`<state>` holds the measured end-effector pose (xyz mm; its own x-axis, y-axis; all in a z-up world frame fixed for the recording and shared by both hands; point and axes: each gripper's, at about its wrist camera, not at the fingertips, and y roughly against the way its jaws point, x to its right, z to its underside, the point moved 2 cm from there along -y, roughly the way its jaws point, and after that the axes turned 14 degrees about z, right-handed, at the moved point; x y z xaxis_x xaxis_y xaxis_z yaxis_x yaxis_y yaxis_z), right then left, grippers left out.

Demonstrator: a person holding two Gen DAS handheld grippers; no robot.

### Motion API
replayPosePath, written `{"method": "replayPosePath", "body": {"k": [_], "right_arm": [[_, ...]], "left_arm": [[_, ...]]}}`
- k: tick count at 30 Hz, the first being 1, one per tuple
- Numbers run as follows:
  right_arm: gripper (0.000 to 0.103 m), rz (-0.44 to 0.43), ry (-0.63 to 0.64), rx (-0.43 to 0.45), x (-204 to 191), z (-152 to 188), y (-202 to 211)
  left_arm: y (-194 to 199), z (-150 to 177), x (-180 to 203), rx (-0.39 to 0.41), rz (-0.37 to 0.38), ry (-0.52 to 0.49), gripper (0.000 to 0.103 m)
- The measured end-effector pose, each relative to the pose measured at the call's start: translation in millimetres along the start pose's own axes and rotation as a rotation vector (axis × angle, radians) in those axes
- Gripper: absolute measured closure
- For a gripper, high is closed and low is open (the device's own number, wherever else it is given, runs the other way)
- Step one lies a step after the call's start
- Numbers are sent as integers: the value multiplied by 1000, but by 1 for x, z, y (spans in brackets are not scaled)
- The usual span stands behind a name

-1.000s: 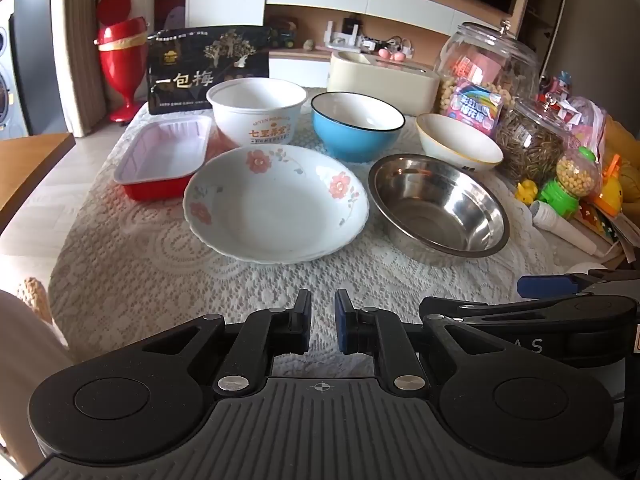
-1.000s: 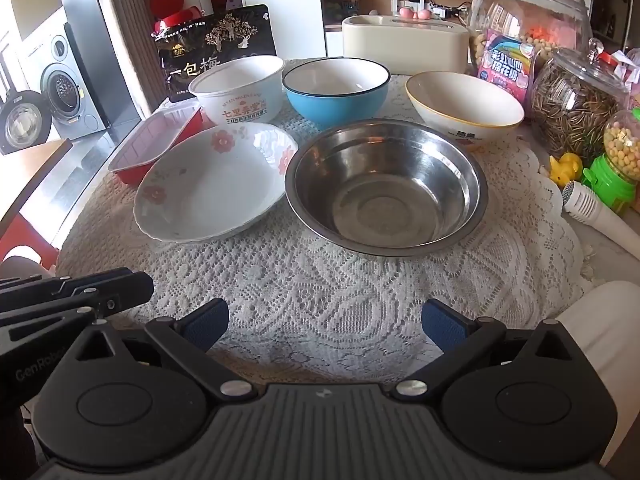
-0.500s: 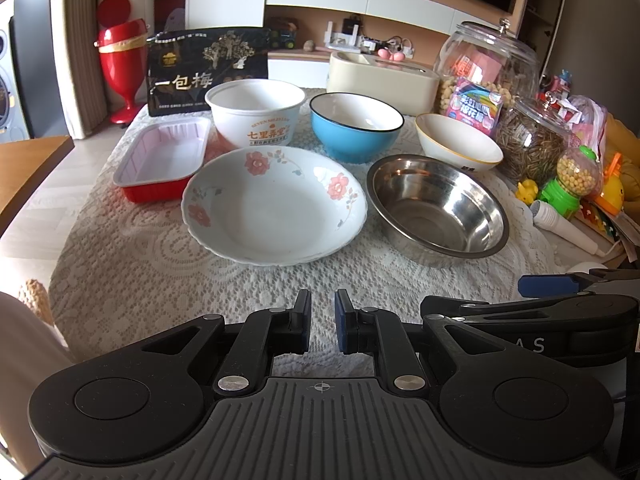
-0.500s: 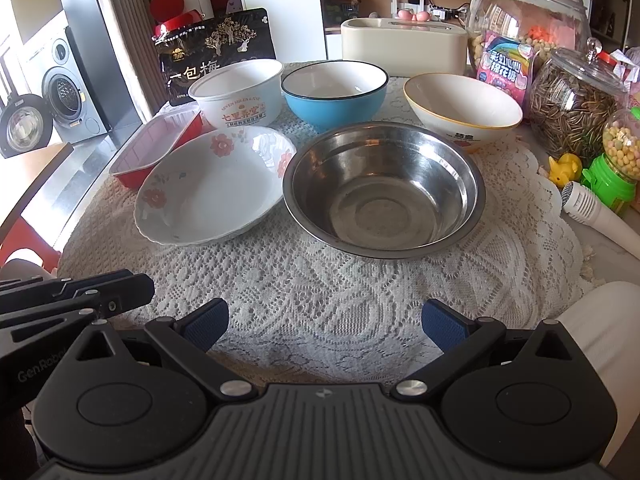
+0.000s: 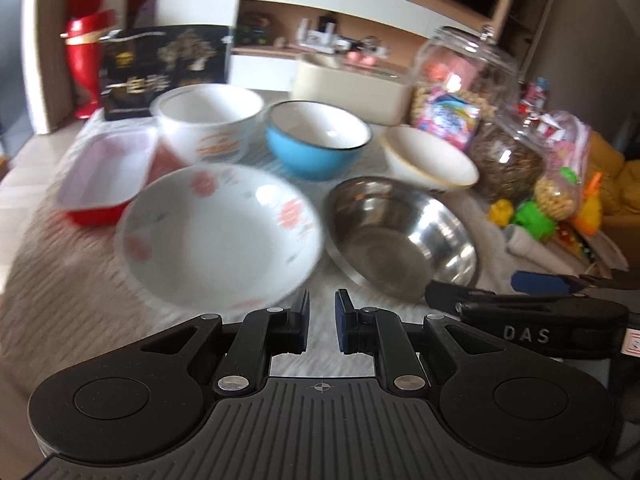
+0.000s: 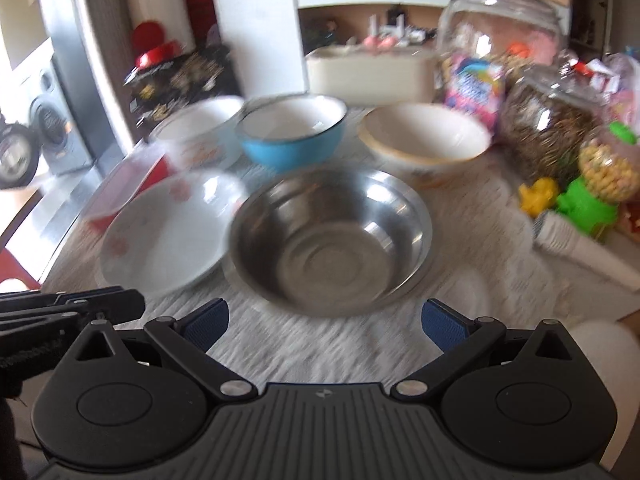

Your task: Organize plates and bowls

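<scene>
Crowded dishes, both tongs empty and short of them

Taking the steel bowl (image 6: 330, 236) as landmark: the plate (image 5: 218, 236) touches or nearly touches its left rim, and the blue bowl (image 6: 292, 134) sits just behind it. The right gripper (image 6: 324, 320) is spread wide before it; the left gripper (image 5: 322, 316), nearly pressed together, faces the plate. Lifting either dish carelessly could knock its neighbour; a thin rim may slip.
</scene>
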<state>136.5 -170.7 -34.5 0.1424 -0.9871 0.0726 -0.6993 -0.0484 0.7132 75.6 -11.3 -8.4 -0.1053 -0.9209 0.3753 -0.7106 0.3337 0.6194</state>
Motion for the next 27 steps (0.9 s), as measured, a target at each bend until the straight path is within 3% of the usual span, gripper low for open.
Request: {"method": "replayPosePath", "body": {"k": [5,11,15,24,27], "right_arm": [[1,13,-29,36,25,-22,-20],[1,-6,-74,31,50,-39,-53],[1,-8,-79,-24,52,-43,-81],[18,-48,-34,-106,32,-38,-120],[28,-62,-15,-136,24,-36,-127]], "left_arm": [[-29,-30,5,59,21,-67,88],[-64,-53,-13,1,-18,-23,88],[-79,-53,-24,-37,39,14,88],[-93,-55,-51,-49,86,135,86],[-99,-54,-55,-77,127,180,86]]}}
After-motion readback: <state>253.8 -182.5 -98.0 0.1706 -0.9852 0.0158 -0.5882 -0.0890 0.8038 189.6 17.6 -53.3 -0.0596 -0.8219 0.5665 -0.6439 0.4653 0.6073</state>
